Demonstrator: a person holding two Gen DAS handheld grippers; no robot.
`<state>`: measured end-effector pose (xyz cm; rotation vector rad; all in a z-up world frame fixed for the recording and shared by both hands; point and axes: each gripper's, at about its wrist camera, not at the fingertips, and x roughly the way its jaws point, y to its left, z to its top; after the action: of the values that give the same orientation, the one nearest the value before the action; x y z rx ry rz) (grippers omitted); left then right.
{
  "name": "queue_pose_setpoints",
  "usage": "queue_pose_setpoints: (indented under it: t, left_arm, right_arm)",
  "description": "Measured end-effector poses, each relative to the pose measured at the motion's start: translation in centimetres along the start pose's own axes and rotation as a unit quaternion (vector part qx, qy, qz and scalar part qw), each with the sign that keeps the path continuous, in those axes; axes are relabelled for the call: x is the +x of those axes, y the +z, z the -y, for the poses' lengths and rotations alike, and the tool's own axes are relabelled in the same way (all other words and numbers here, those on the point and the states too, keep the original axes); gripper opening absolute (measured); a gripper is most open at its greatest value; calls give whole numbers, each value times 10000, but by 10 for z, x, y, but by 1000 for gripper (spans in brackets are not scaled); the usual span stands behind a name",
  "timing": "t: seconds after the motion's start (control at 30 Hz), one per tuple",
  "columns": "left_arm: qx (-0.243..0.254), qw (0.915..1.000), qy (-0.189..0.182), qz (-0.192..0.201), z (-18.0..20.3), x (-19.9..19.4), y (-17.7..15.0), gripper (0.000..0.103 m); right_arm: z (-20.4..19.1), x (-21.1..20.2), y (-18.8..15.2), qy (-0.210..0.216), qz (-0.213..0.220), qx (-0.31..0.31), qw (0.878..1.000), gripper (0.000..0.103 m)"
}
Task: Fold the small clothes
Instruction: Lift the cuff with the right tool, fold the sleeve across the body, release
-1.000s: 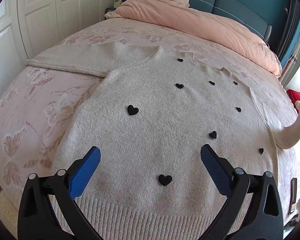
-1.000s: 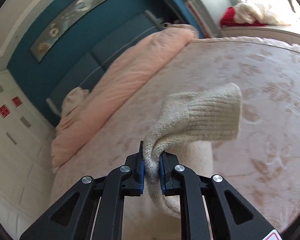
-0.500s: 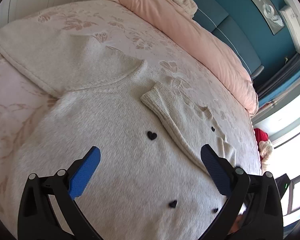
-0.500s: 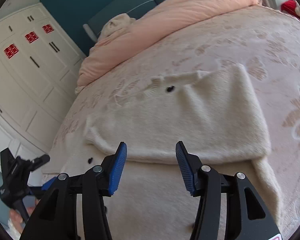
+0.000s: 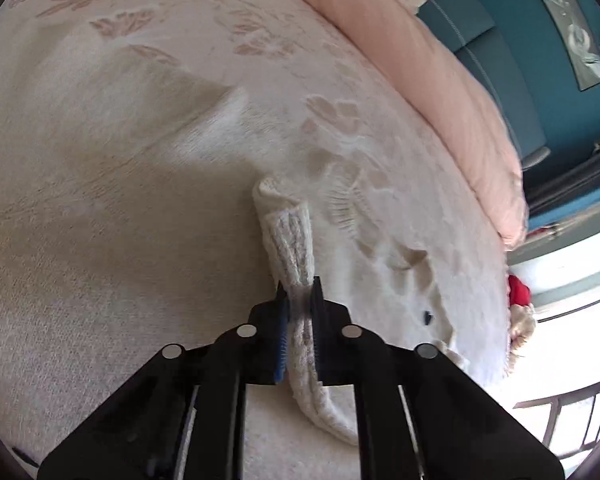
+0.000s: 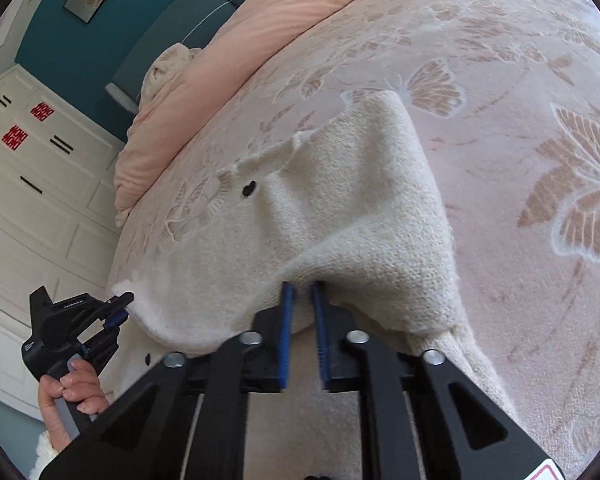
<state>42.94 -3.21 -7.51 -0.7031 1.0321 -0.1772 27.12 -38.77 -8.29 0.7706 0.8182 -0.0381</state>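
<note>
Pinching the ribbed cuff (image 5: 290, 240) of the cream sweater (image 6: 340, 216) spread on the bed (image 6: 540, 100), left gripper (image 5: 299, 300) holds firm; right gripper (image 6: 302, 300) closing on a raised fold; shallow bite could slip, likely spoiling the fold

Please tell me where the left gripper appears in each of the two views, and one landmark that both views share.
Left wrist view: the left gripper is at bottom centre, shut on a ribbed cuff.
Right wrist view: it is at lower left, held in a hand, at the edge of the sweater.
Shared landmark: the pink duvet.
</note>
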Motion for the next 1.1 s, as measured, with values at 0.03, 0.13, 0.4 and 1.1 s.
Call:
queue_pose_setpoints:
  t: [0.03,0.13,0.4,1.1]
  left_arm:
    - [73,9997,-79,199,2,-15,1,8]
    - [239,9983,-355,392,0,-48,-5,8]
    - [-257,9996,119,26,-76,-24,-41,9]
    - [306,9994,164,78,-73,-32,-33,21]
  right_arm:
    - [-4,-8,3,101,129,-61,9998,7]
    - [-8,-28,3,9,294,-277,9992,32]
    - [30,-14,-30,-152,-107,145,9997,52]
    - [40,-26,-17,-812,49,-188,9965,20]
